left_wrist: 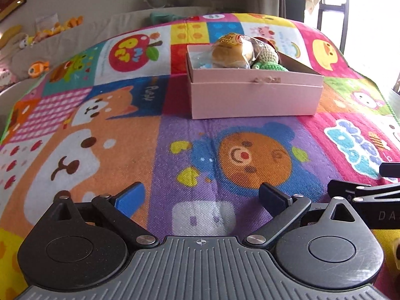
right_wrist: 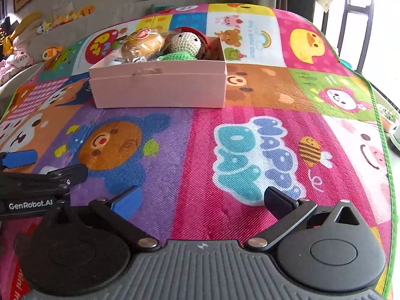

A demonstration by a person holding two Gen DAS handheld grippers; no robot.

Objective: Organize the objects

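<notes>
A pink cardboard box (left_wrist: 255, 97) stands on a colourful cartoon mat (left_wrist: 125, 150), also in the right wrist view (right_wrist: 160, 90). Inside lie a wrapped bun (left_wrist: 231, 51) (right_wrist: 143, 45) and a crocheted doll with a green body (left_wrist: 268, 57) (right_wrist: 186, 43). My left gripper (left_wrist: 202, 197) is open and empty, low over the mat, well short of the box. My right gripper (right_wrist: 203, 200) is open and empty, to the right of the left one, also short of the box. Each gripper shows at the edge of the other's view.
The mat (right_wrist: 250, 150) covers a bed or couch. Plush toys (left_wrist: 45, 31) lie along the far left edge. A window with a dark frame (right_wrist: 357, 12) is at the far right. The mat's green right edge (right_wrist: 390, 150) drops off.
</notes>
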